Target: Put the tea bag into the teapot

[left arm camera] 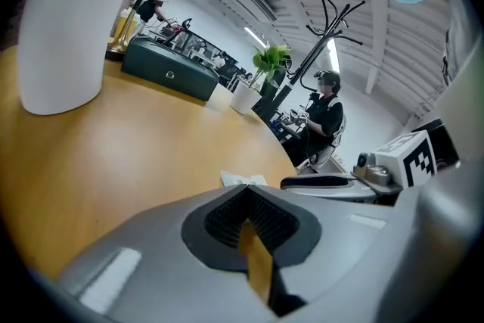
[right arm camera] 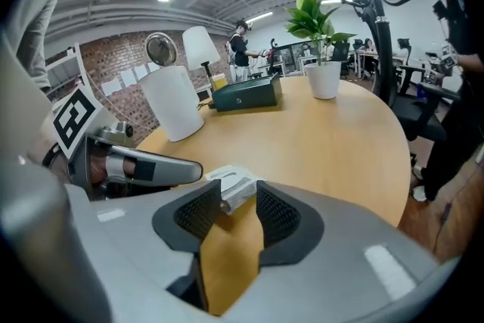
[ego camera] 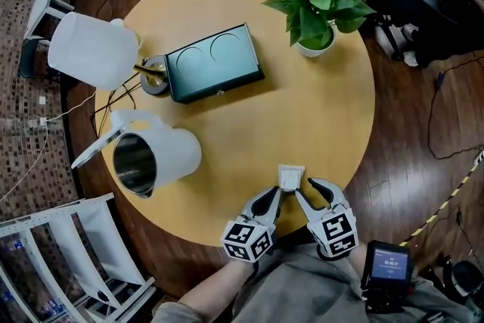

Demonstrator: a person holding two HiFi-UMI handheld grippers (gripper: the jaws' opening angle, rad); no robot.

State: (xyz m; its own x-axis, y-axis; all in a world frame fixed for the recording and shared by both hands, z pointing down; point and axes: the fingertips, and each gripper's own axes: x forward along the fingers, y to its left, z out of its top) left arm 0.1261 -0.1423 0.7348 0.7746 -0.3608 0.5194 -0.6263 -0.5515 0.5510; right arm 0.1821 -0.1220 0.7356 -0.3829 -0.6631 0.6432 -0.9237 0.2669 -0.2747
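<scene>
A small white paper tea bag (ego camera: 291,178) lies flat at six o'clock on the round wooden counter (ego camera: 302,117). The right gripper (right arm camera: 231,212) jaws stand part-open around its corner without pinching it; the left gripper (left arm camera: 246,219) jaws are together and empty. Best to pinch that corner squarely, then carry it to the white open-lidded teapot (ego camera: 151,155) at nine o'clock.

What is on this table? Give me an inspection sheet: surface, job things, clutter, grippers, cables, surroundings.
Surface: round wooden table, bare in the middle.
Job's things: white teapot at left, lid open; tea bag flat by the near edge, apart from it.
Clutter: dark green box, potted plant, white lamp.
Grippers: left gripper shut, empty, tip close to the tea bag; right gripper open, tea bag's edge between its jaws.
Cables: thin cables off the table's left edge; floor cable at right.
Surroundings: wood floor, white rack, striped tape.
</scene>
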